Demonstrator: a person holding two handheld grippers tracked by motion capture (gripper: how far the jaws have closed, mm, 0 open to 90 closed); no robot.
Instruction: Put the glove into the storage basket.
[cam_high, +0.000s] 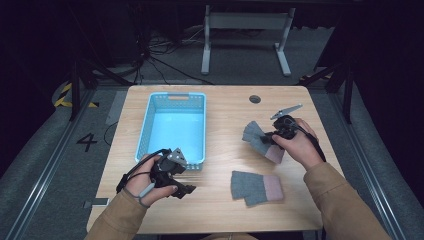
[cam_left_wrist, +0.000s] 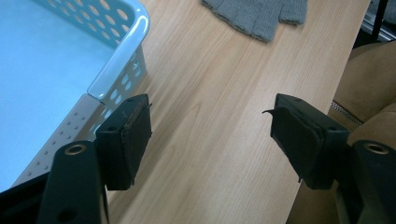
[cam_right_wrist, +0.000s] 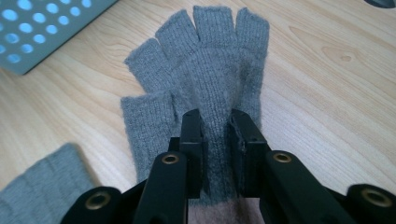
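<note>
Right claw (cam_right_wrist: 217, 140): jaws narrow and clamped on a pinched fold of the grey fingerless glove (cam_right_wrist: 205, 70), at mid-palm, just ahead of its pink cuff. In the right gripper view the glove's finger stubs fan out away from the jaws, the thumb off to the left side, and the far part of the knit lies over the worktop (cam_right_wrist: 327, 93). From the high view, this right claw (cam_high: 272, 137) sits at the right-centre of the worktop, the glove (cam_high: 254, 134) stretching from it toward the basket, cuff end under the hand.

Second glove (cam_high: 256, 187): flat on the worktop nearer the person, apart from both claws, pink cuff to the right. Its edge also shows at lower left of the right gripper view (cam_right_wrist: 42, 186).

Left claw (cam_left_wrist: 210, 140): jaws wide, nothing between the pads, bare wood beneath. It is positioned just beside the near right corner of the blue basket (cam_left_wrist: 119, 60). High view places the left claw (cam_high: 186, 186) at the basket's (cam_high: 172, 127) near end, well apart from both gloves.
</note>
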